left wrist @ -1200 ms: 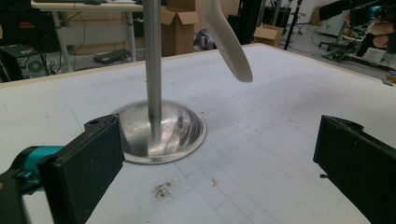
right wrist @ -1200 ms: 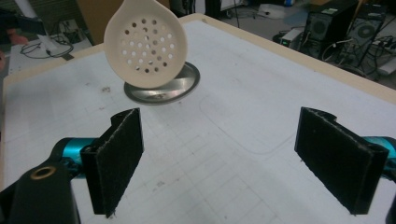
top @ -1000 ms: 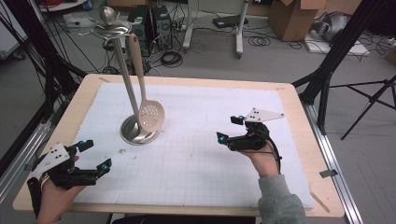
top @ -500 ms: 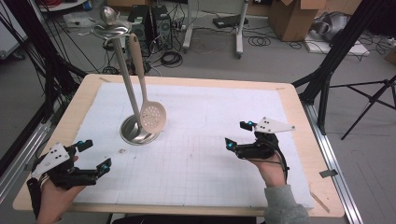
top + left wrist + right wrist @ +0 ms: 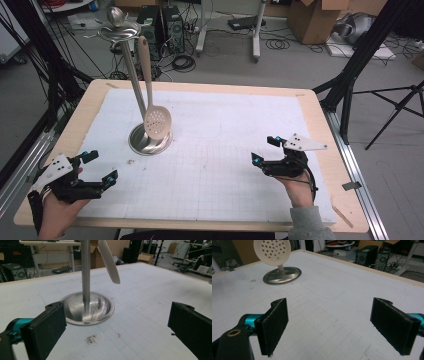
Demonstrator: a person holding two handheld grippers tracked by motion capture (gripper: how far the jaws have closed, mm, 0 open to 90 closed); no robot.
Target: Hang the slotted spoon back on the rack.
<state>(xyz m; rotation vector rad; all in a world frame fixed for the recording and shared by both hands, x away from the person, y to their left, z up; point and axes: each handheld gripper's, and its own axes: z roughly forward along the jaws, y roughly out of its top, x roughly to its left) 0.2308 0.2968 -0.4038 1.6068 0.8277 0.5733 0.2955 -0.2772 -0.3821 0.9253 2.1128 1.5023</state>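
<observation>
High view: my left gripper (image 5: 98, 166) and right gripper (image 5: 265, 149) rested on the table (image 5: 320, 130), jaws apart (both empty); the perforated white skimmer (image 5: 157, 121) hung from the steel utensil stand (image 5: 148, 142), nearer my left.

Past the table there's cardboard boxes (image 5: 312, 17) sitting on the floor, computer towers (image 5: 162, 22) standing there, cables (image 5: 280, 44) lying around everywhere.
</observation>
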